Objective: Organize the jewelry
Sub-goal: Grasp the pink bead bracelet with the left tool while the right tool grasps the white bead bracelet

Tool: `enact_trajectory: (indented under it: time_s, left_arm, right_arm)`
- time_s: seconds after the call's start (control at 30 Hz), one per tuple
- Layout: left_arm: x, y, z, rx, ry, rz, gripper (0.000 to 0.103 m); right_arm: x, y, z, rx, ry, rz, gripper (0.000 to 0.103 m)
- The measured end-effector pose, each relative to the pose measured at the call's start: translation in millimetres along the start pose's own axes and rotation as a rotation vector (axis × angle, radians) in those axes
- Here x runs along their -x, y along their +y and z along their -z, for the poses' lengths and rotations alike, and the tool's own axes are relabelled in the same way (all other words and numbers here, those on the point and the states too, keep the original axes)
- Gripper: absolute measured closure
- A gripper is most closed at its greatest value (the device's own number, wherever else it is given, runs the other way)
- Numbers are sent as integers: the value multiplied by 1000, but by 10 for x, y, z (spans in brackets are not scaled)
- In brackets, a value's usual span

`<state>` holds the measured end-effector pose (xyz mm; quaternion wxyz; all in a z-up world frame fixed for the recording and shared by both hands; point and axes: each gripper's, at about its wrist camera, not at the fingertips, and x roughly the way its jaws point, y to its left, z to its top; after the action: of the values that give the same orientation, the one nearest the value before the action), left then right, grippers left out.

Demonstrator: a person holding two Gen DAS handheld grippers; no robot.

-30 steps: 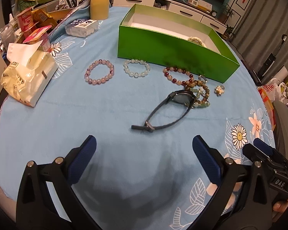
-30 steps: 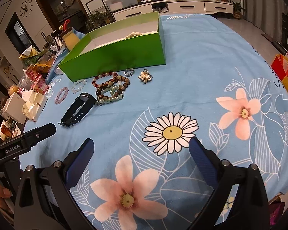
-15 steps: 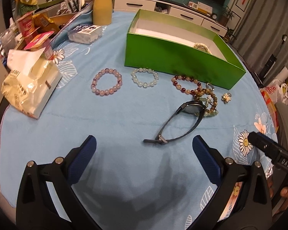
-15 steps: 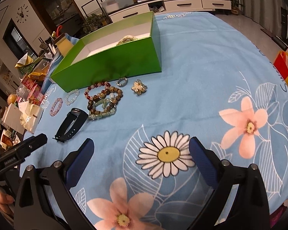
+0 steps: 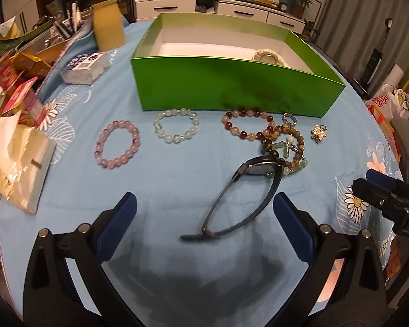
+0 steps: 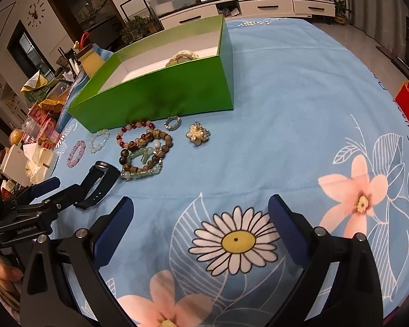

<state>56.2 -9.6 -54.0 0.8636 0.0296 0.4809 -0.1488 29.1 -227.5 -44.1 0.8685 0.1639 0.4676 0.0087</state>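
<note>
Both tongs stand wide open and hold nothing: the left gripper [image 5: 204, 218] hangs low over the blue flowered tablecloth [image 5: 177, 179] with the strap end of the black watch [image 5: 242, 190] lying between its blue fingers [image 5: 117, 229], though not touching them, and the right gripper [image 6: 201, 229] hovers over a printed daisy [image 6: 235, 241] nearer the cloth's right edge. The green box [image 5: 231, 90] sits open toward the far edge of the table, a pale bracelet [image 5: 268, 55] lying in its right end. Along the foot of its front wall lie a pink bead bracelet [image 5: 117, 144], a clear bead bracelet [image 5: 176, 129] and a red-and-cream bead bracelet [image 5: 248, 125]; this last one touches a heap of brown and green bead bracelets [image 5: 285, 147] on which the watch face rests. A small ring [image 6: 173, 122] lies just beside the box wall, and a gold flower brooch [image 5: 319, 133] lies apart to the right of the heap. Snack packets [image 5: 16, 147] crowd the cloth's left edge.
</note>
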Motion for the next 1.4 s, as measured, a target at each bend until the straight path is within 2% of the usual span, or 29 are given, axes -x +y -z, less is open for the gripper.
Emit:
enact_trajectory:
  time_s: [0.07, 0.2, 0.4, 0.5, 0.67, 0.8, 0.9, 0.97, 1.2, 1.33, 1.4]
  left_arm:
    - [-16, 10, -20, 6, 0, 11, 2]
    - [33, 166, -53, 81, -23, 62, 2]
    - [101, 470, -51, 166, -70, 37, 2]
    - [80, 565, -43, 177, -71, 6, 2]
    - [37, 615, -88, 175, -75, 4, 4]
    - [2, 561, -196, 115, -83, 7, 10]
    - [-56, 538, -265, 57, -78, 3, 21]
    - [-140, 563, -310, 33, -54, 1, 37]
    - [-359, 686, -399, -25, 12, 9, 52]
    - [-393, 664, -413, -96, 31, -29, 69]
    - [-387, 659, -410, -129, 47, -20, 76]
  right_arm:
    - [-13, -19, -18, 5, -7, 12, 4]
    - [-57, -51, -59, 9, -12, 26, 4]
    - [-136, -48, -112, 44, -29, 56, 4]
    - [-174, -38, -147, 57, -38, 57, 4]
    - [-212, -16, -216, 58, -46, 40, 5]
    - [-205, 68, -263, 87, -57, 16, 5]
    - [-202, 164, -300, 109, -60, -22, 7]
    - [-218, 239, -328, 125, -57, -41, 10]
    - [-294, 643, -404, 213, -45, -120, 12]
    - [-352, 865, -453, 264, -38, -158, 16]
    - [-393, 989, -490, 300, -39, -175, 17]
